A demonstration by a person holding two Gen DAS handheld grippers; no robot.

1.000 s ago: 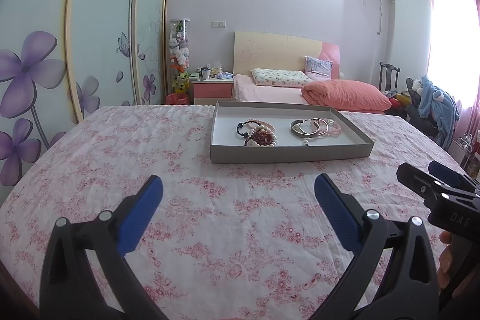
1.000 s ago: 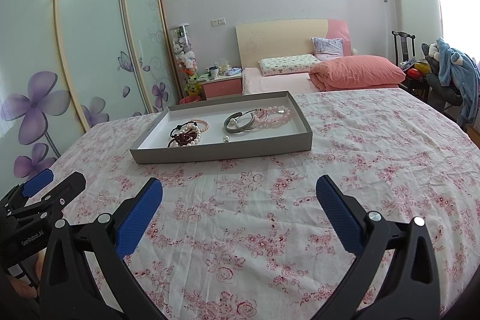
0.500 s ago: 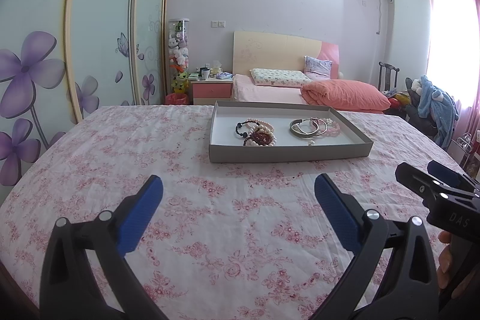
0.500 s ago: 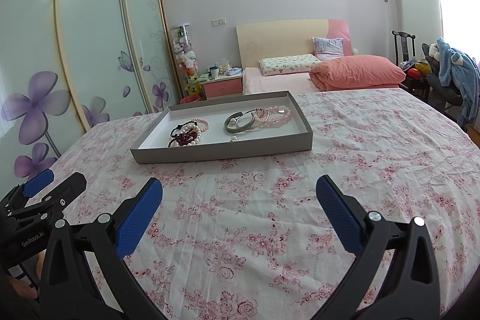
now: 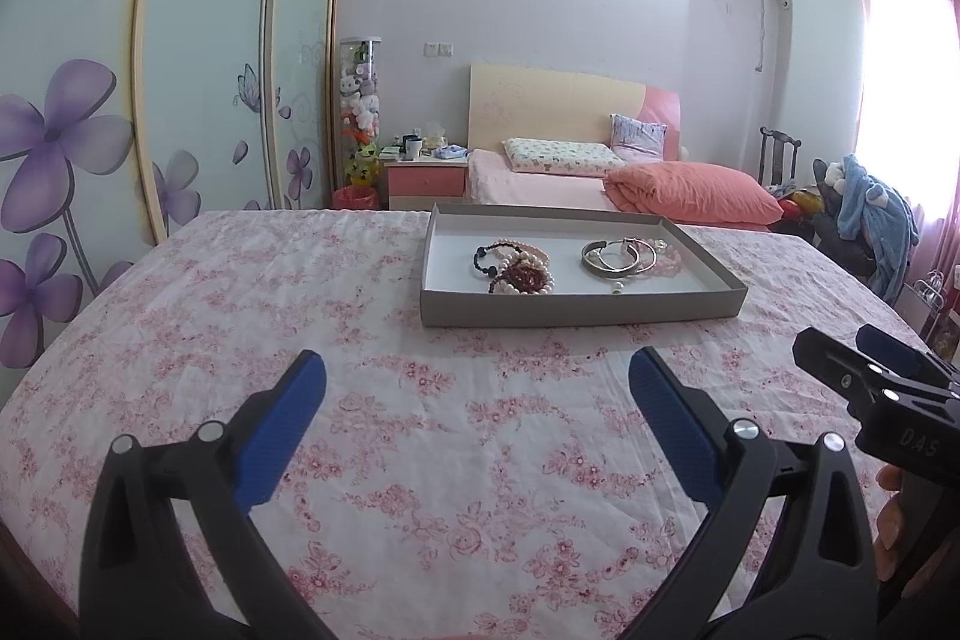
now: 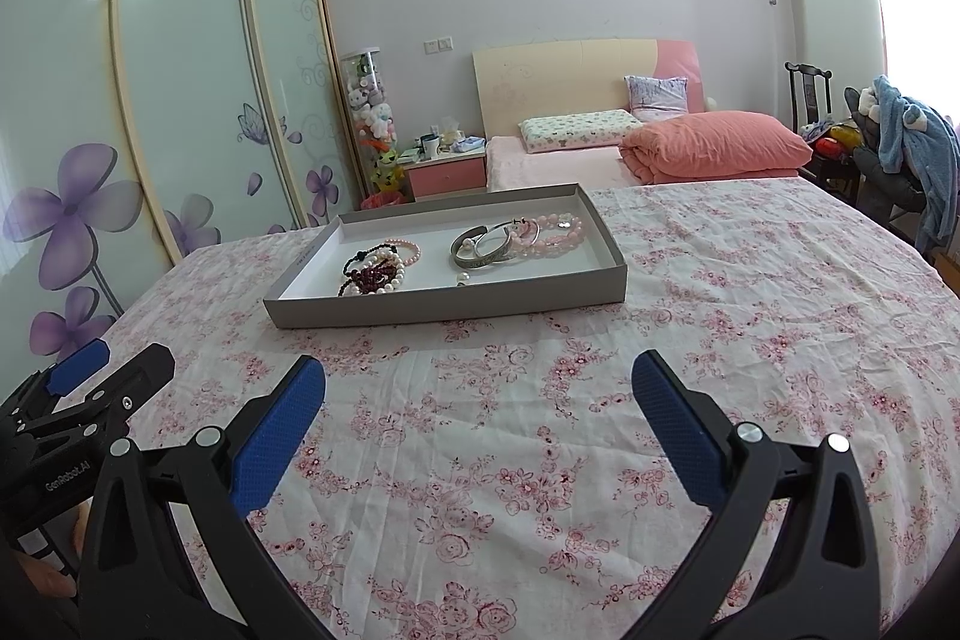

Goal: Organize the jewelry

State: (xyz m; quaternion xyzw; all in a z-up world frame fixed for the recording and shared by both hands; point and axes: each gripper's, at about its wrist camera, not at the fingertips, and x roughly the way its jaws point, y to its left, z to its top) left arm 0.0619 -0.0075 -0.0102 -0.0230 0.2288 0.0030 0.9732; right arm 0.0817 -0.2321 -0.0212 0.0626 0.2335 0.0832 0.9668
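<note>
A shallow grey tray (image 5: 576,307) sits on the floral tablecloth (image 5: 240,292), well ahead of my grippers. Its left half holds a heap of beaded bracelets (image 5: 516,268), pearl, dark red and black; its right half holds silver bangles (image 5: 612,256) overlapping pink bead bracelets (image 5: 663,256). My left gripper (image 5: 477,382) and right gripper (image 6: 477,382) hover side by side above the cloth, each spread wide with nothing between its blue pads.
</note>
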